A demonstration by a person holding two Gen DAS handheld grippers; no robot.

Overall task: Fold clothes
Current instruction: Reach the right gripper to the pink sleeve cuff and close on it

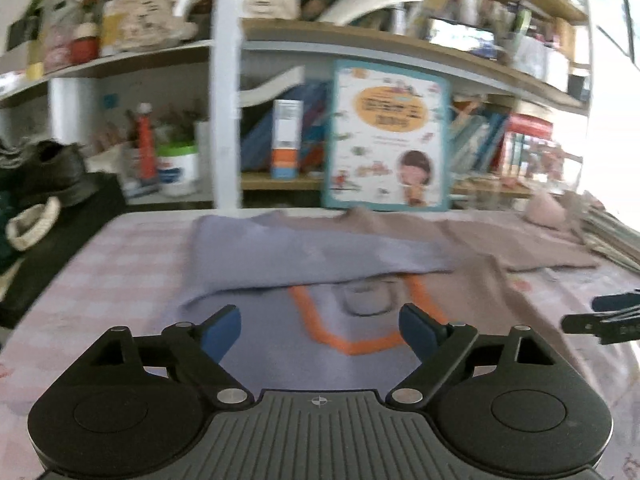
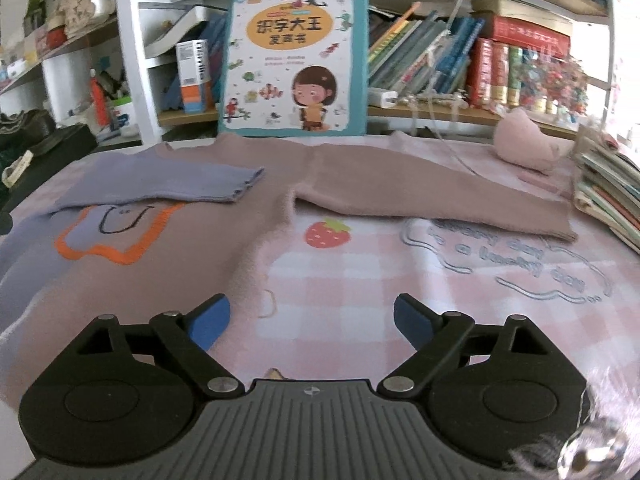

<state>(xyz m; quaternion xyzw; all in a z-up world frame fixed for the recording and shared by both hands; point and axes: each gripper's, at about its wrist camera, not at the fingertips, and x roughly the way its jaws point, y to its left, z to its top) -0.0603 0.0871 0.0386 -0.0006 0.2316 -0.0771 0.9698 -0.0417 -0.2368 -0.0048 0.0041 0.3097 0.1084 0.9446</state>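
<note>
A sweater (image 2: pixel 208 248) lies flat on the pink checked tablecloth (image 2: pixel 400 280), half lilac and half dusty pink, with an orange-outlined patch (image 1: pixel 360 320) on its chest. Its lilac sleeve (image 1: pixel 304 256) is folded across the body; the same lilac sleeve (image 2: pixel 168 186) ends at mid-chest. The pink sleeve (image 2: pixel 432 196) stretches out to the right. My left gripper (image 1: pixel 320 330) is open above the chest patch, nothing between its fingers. My right gripper (image 2: pixel 312 320) is open over the sweater's right edge and the cloth. The right gripper's tip (image 1: pixel 604 320) shows at the left view's right edge.
A children's book (image 2: pixel 296 60) leans against the bookshelf (image 2: pixel 480 112) behind the table. A pink bundle (image 2: pixel 524 144) and a stack of books (image 2: pixel 608 196) sit at the far right. Dark shoes (image 1: pixel 52 172) and clutter lie to the left.
</note>
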